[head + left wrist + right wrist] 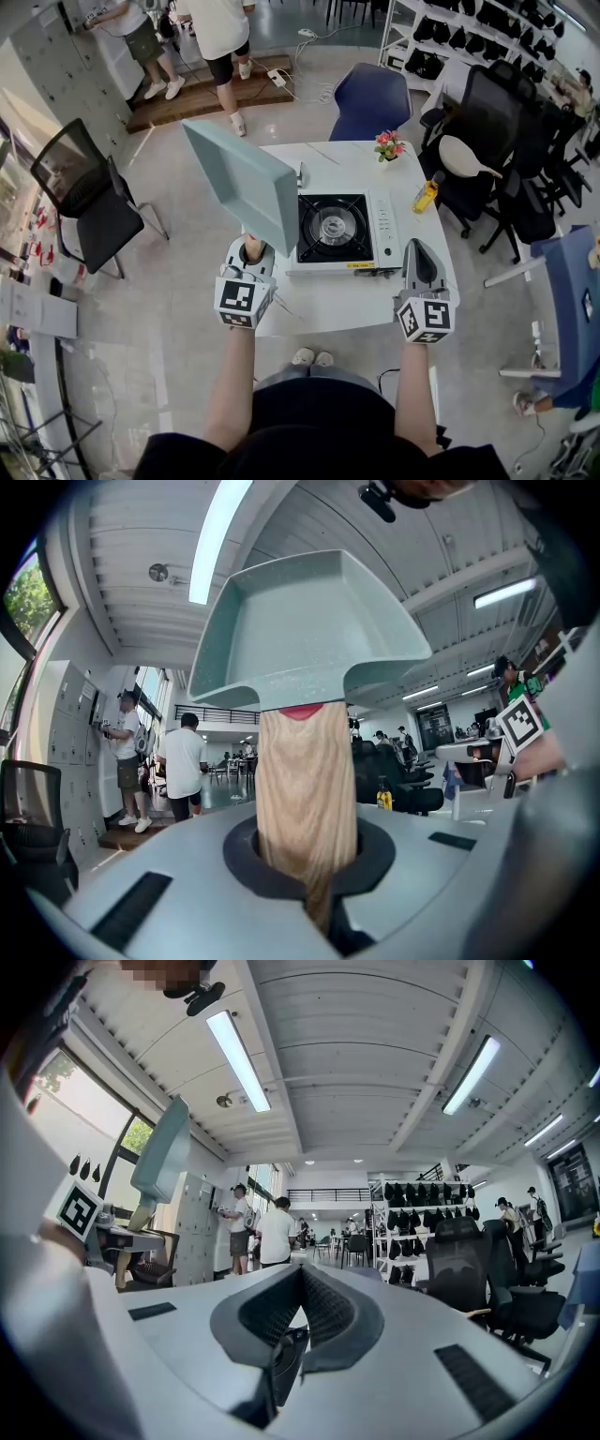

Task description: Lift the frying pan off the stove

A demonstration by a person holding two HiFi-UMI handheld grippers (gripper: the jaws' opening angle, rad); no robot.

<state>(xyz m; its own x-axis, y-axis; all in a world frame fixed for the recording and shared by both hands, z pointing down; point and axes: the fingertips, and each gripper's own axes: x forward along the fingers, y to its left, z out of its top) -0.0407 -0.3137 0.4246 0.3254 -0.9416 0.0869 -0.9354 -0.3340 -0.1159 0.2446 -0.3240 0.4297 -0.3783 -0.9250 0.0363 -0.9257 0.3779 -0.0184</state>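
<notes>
Now, from the head view, the frying pan [242, 183] is up off the stove [333, 230], tilted on edge in the air at about 10 o'clock from the burner, with its bottom toward the camera. The left gripper [251, 251] sits at 6 o'clock below the pan, its jaws clamped on the wooden handle [252, 246]. The stove stands bare on the white table [347, 305], with a small flower pot [388, 145] at 1 o'clock and a yellow bottle [427, 195] at 2 o'clock from it. The right gripper [419, 258] hangs over the table's near edge at 4 o'clock from the burner, touching nothing. In the left gripper view, the handle rises straight out from between the jaws, which are squeezed tight on it, and the pan's hollow side fills 12 o'clock against the ceiling. In the right gripper view, the ribbed pads meet with nothing between them, and the raised pan shows edge-on at 10 o'clock.
</notes>
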